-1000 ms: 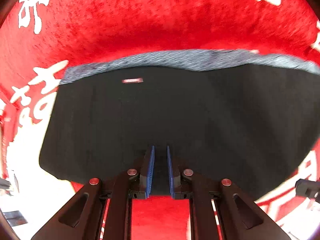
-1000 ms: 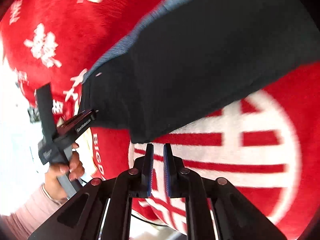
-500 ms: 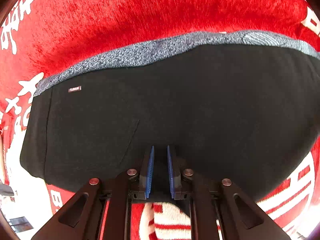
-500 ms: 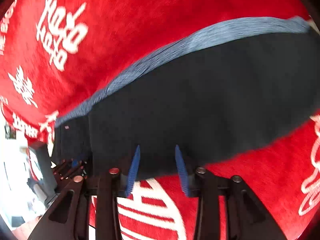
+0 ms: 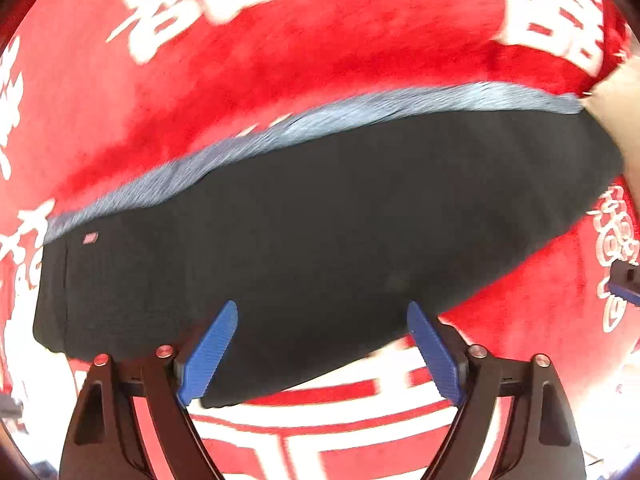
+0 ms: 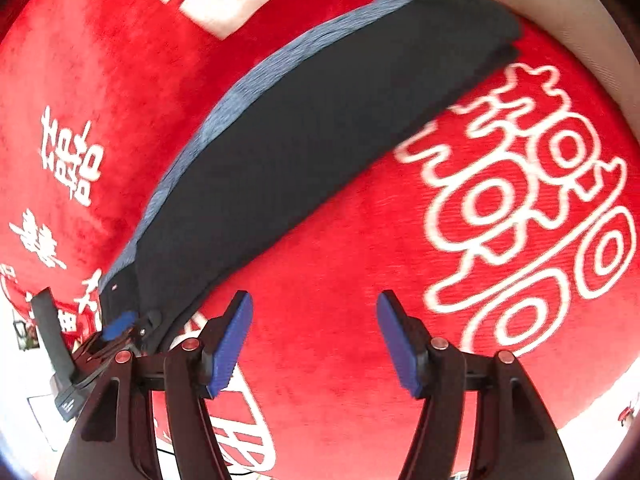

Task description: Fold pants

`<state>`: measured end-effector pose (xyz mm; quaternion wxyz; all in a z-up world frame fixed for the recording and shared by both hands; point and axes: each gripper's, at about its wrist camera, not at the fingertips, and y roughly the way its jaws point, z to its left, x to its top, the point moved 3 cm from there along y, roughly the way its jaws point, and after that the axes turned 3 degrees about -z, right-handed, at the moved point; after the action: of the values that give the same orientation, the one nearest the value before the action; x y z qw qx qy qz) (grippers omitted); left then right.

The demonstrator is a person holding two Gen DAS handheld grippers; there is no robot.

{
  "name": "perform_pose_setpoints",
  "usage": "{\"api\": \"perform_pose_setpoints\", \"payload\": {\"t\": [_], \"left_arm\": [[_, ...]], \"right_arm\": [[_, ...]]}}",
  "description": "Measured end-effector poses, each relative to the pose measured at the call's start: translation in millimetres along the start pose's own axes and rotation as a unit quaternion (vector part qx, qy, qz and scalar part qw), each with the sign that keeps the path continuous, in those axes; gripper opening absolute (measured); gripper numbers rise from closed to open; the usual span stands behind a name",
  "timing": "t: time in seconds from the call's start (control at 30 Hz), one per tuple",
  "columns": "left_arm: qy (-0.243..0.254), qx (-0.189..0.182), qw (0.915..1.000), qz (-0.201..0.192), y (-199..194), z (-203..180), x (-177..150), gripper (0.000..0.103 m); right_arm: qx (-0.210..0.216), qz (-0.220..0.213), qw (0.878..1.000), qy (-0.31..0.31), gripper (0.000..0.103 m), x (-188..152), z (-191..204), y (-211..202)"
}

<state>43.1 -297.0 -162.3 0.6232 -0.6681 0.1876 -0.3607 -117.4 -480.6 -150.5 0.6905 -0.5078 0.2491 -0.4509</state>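
The black pants [image 5: 320, 232] lie folded flat on the red blanket, with a grey-blue waistband [image 5: 360, 116] along the far edge. My left gripper [image 5: 320, 344] is open and empty, its blue pads just over the pants' near edge. In the right wrist view the pants [image 6: 304, 148] run from lower left to upper right. My right gripper [image 6: 314, 336] is open and empty over bare blanket, to the right of the pants' near edge. The left gripper [image 6: 120, 328] shows there at the pants' lower left corner.
The red blanket [image 5: 280, 60] with white characters covers the surface; it also shows in the right wrist view [image 6: 400, 260]. A beige surface [image 6: 560, 12] lies beyond the pants' far end. The blanket's edge and pale floor [image 6: 24, 420] are at the lower left.
Both grippers have opened wide; the left one was shut on the pants' near edge and has let go. The right gripper has moved off to the right of the pants.
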Motion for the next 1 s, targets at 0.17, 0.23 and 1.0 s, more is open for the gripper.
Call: {"api": "perform_pose_setpoints", "payload": {"t": [0.17,0.23,1.0], "left_arm": [[0.021,-0.019,0.9996,0.003,0.5,-36.3,19.5,0.087],[0.023,-0.02,0.9995,0.008,-0.1,-52.9,27.0,0.087],[-0.021,0.032,0.9992,0.01,41.1,-127.0,75.2,0.089]], "right_arm": [[0.006,-0.009,1.0,0.017,0.068,12.5,-31.0,-13.7],[0.007,-0.017,1.0,0.022,0.068,19.6,-41.2,-19.8],[-0.088,-0.132,0.981,-0.111,0.048,163.9,-61.8,-29.6]]}}
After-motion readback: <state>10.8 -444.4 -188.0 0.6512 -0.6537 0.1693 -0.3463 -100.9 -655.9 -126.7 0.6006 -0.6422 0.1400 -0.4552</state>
